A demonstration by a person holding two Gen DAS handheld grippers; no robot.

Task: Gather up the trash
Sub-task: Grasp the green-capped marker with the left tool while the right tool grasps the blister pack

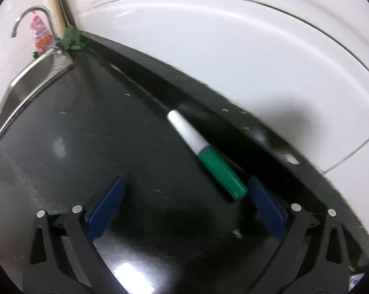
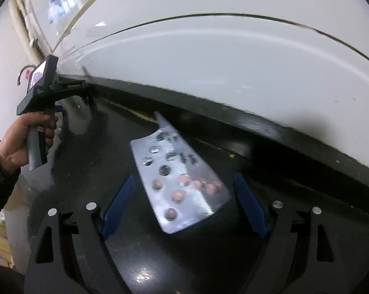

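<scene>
A marker (image 1: 206, 154) with a white barrel and a green cap lies on the black counter (image 1: 86, 147). Its green end rests just off the right fingertip of my left gripper (image 1: 186, 180), which stands open around bare counter. In the right wrist view a silver blister pack (image 2: 174, 171) with some pink pills left in it lies between the blue fingers (image 2: 118, 203) of my right gripper (image 2: 184, 177). The jaws stand wide, with a narrow gap at the pack's left edge and the right pad very close to its right edge.
A white curved panel (image 1: 233, 61) rises along the counter's back edge. At far left are a steel sink (image 1: 25, 85), a faucet (image 1: 32, 14), a green cloth (image 1: 72, 39) and a red-and-white packet (image 1: 41, 36). A person's hand (image 2: 20, 142) holds the other tool's handle.
</scene>
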